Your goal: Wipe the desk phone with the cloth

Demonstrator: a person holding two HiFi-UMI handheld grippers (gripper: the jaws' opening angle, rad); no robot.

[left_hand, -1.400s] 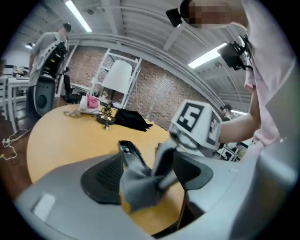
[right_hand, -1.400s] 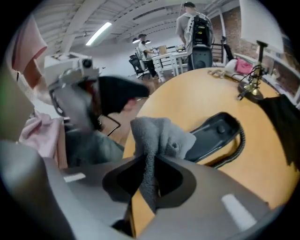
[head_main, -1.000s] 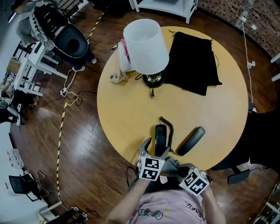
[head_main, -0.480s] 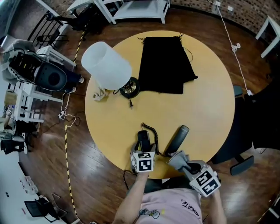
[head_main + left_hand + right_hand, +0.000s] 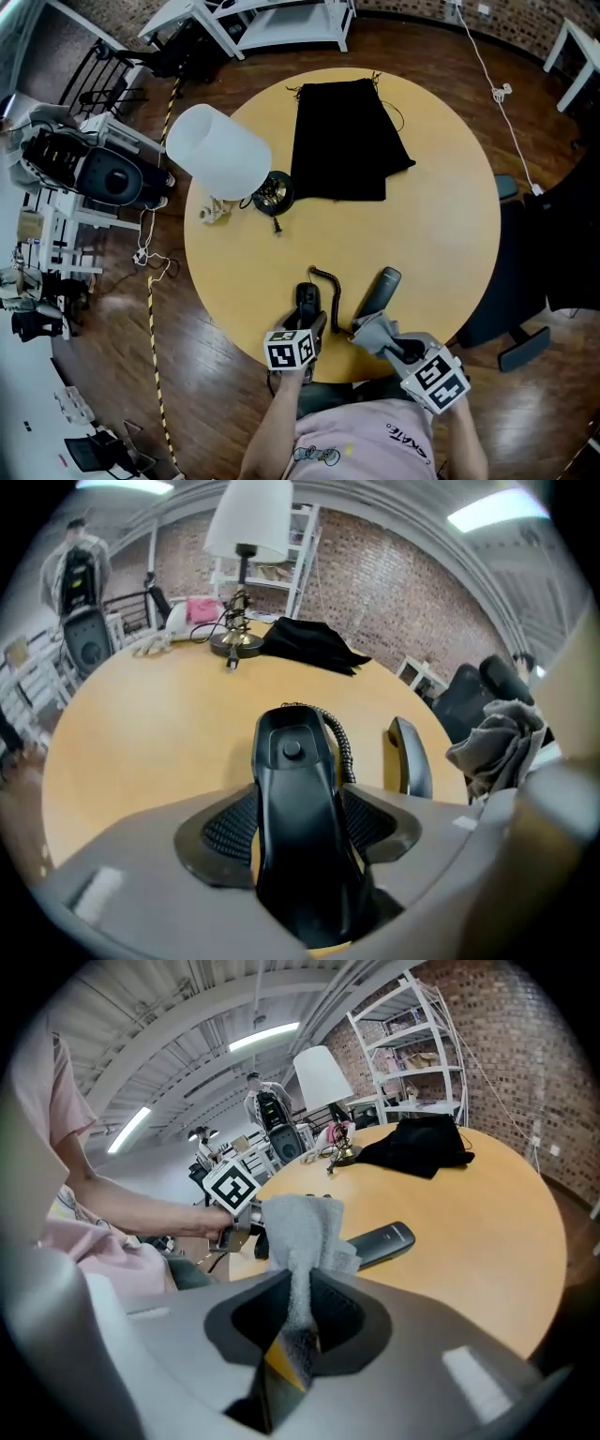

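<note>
A round wooden table (image 5: 441, 234) stands in a brick-walled workroom. A white-shaded lamp (image 5: 217, 150) and a folded black fabric (image 5: 342, 141) sit well beyond both claws, at the far side.

The left claw (image 5: 298, 825) has the phone's base (image 5: 292, 761) between its jaws. They have just been closing, and the ribbed pads now press on the base's two flanks. The base's long axis runs straight out along the claw's own line, away from the person, with its narrow near end deep in the jaw throat. The cord (image 5: 339, 742) curls off the far end.

The right claw (image 5: 298, 1321) is clamped shut on the grey cloth (image 5: 302, 1222), which bunches up and out ahead of the jaws. From this claw the base lies just to the left, close by and nearly level with it. The handset (image 5: 380, 1241) lies off the base, just ahead and slightly to the right, its long axis slanting away from the person.

So the wiping hand is the right one, and I judge its shortest reach to be a sideways swing left onto the pinned base. Strokes would then run along the base's length, toward the cord end. The handset is as near, but nothing steadies it, and I expect it would slide under the cloth.
</note>
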